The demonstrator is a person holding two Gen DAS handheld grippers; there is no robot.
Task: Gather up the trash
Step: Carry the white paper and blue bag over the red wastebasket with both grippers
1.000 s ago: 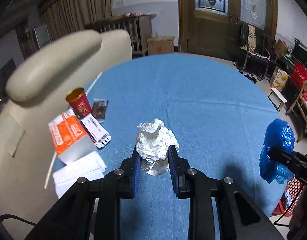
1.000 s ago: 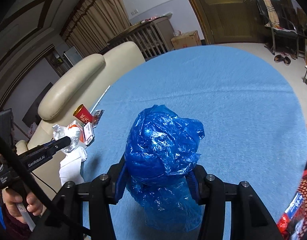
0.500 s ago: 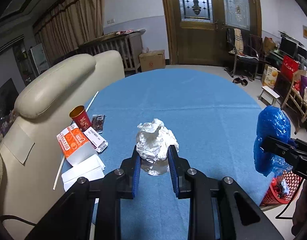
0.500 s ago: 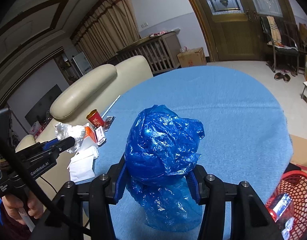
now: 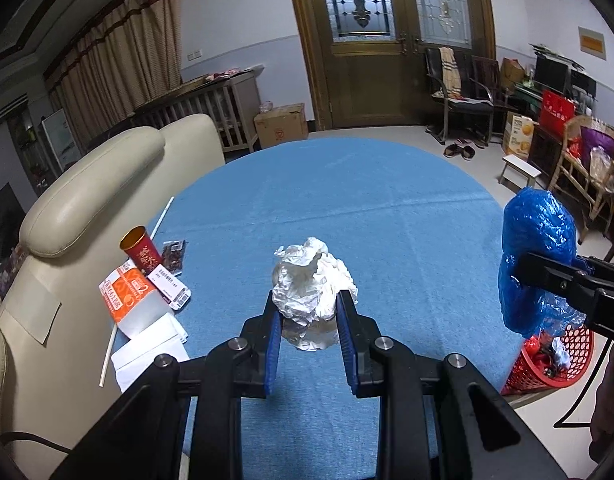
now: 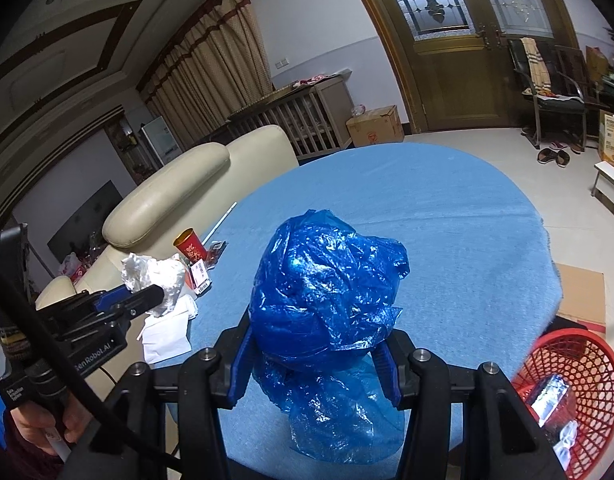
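Observation:
My left gripper (image 5: 310,300) is shut on a crumpled ball of silver foil (image 5: 313,280) and holds it above the blue round table (image 5: 387,208). My right gripper (image 6: 315,340) is shut on a crumpled blue plastic bag (image 6: 327,272), held above the table's near right edge. In the left wrist view the blue bag (image 5: 535,252) hangs at the right, above a red mesh basket (image 5: 555,360). The basket (image 6: 575,380) stands on the floor at the lower right of the right wrist view, with some trash in it.
More trash lies at the table's left edge: a red paper cup (image 5: 141,248), an orange carton (image 5: 125,288), a small packet (image 5: 173,254), white paper (image 5: 147,352) and a straw (image 5: 109,348). A cream chair back (image 5: 87,192) stands close to that edge.
Both grippers have risen and pulled back from the table with their loads. The red basket has come into view under the right gripper.

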